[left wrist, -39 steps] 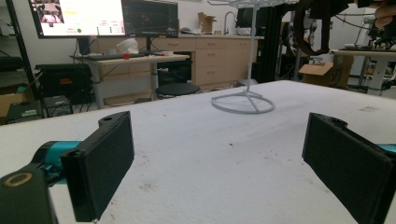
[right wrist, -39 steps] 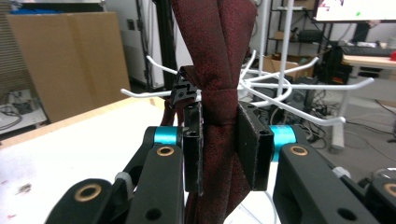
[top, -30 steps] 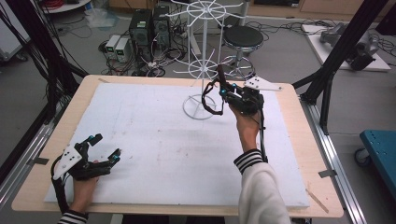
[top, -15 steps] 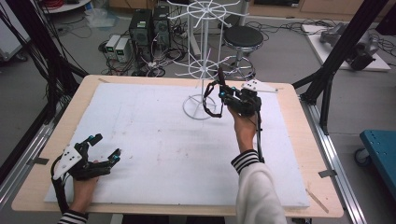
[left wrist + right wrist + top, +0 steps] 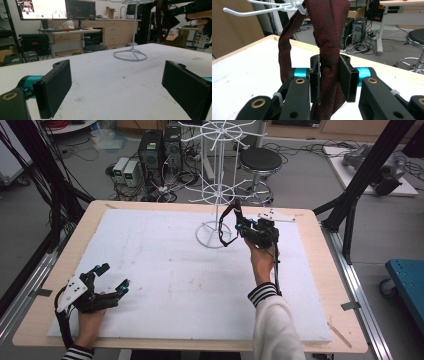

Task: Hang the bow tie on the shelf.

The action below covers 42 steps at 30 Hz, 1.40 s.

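The right gripper (image 5: pixel 329 80) squeezes a dark red strap (image 5: pixel 329 30) by the white rack (image 5: pixel 217 190). A hard pull could tip it. The left gripper (image 5: pixel 115 87) rests open.

Dark red woven cloth strap (image 5: pixel 329 37), white-coated wire rack (image 5: pixel 216 195), matt white table sheet (image 5: pixel 165 270)

- A grey floor (image 5: pixel 310 175) runs across the top of the high view, strewn with cables.
- Two dark computer towers (image 5: pixel 160 150) stand at upper centre-left, smaller white boxes (image 5: pixel 125 169) just beside them.
- A round black stool (image 5: pixel 259 159) on a chrome base sits at upper centre.
- Black frame struts (image 5: pixel 367 172) slant down the right side; more rise at upper left.
- A blue cart (image 5: pixel 407 282) shows at the right edge.
- In the left gripper view, two monitors (image 5: pixel 55 9) stand on a desk (image 5: pixel 70 31) at upper left, with wooden cabinets (image 5: pixel 112 32) behind.
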Motion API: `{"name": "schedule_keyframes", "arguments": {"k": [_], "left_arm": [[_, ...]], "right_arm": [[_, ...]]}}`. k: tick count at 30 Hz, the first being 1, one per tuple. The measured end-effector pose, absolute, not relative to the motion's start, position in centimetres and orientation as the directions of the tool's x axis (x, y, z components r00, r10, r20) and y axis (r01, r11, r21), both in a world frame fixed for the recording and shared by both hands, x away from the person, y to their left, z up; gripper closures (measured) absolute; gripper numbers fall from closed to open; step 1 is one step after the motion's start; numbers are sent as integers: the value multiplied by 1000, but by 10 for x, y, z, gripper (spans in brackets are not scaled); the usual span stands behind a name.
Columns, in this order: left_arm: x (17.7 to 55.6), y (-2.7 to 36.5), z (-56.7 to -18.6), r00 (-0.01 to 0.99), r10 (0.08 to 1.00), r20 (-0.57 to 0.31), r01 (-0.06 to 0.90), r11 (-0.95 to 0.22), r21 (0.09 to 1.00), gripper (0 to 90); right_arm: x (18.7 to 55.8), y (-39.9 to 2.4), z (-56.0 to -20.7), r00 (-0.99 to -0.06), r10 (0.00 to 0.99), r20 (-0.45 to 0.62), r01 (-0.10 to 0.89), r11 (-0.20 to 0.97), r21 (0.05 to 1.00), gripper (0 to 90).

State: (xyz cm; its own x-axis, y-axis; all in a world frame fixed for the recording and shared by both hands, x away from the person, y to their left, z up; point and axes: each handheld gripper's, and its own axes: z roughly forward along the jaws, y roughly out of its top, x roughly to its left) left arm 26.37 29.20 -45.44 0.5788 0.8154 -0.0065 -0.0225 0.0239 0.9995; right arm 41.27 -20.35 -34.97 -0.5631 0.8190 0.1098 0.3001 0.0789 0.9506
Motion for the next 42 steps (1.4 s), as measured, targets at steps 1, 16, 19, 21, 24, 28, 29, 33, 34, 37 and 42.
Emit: {"name": "schedule_keyframes", "arguments": {"k": [1, 16, 19, 21, 24, 28, 29, 33, 34, 37, 42], "left_arm": [[264, 292, -454, 579, 815, -7, -22, 24, 999, 95], [264, 292, -454, 578, 816, -13, -18, 29, 999, 95], [264, 293, -454, 579, 816, -13, -16, 27, 999, 95], [264, 292, -454, 578, 816, -11, -17, 26, 1000, 95], [264, 292, -454, 578, 816, -11, -17, 26, 1000, 95], [264, 293, -454, 579, 816, -10, -15, 22, 1000, 95], [264, 292, -454, 578, 816, -13, -15, 27, 1000, 95], [264, 293, -454, 578, 816, -8, -15, 20, 1000, 95], [264, 292, -454, 579, 815, -8, -17, 21, 1000, 95], [264, 292, -454, 578, 816, -8, -20, 23, 1000, 95], [264, 292, -454, 578, 816, -8, -20, 23, 1000, 95]], "right_arm": [[413, -203, -350, -563, 819, 110, 300, 79, 951, 726], [393, -190, -349, -568, 820, -73, 157, 195, 968, 6], [390, -194, -348, -584, 808, -76, 152, 201, 968, 6], [386, -196, -347, -595, 801, -69, 146, 192, 970, 6], [378, -199, -348, -614, 787, -62, 131, 179, 975, 6], [359, -208, -352, -638, 768, -58, 92, 150, 984, 6], [354, -211, -355, -643, 763, -58, 80, 142, 987, 6], [325, -226, -368, -644, 762, -62, 36, 112, 993, 6], [319, -230, -372, -643, 764, -57, 39, 107, 994, 6], [301, -240, -386, -617, 784, -69, 34, 114, 993, 6], [284, -255, -403, -597, 800, -64, 32, 103, 994, 6]]}}
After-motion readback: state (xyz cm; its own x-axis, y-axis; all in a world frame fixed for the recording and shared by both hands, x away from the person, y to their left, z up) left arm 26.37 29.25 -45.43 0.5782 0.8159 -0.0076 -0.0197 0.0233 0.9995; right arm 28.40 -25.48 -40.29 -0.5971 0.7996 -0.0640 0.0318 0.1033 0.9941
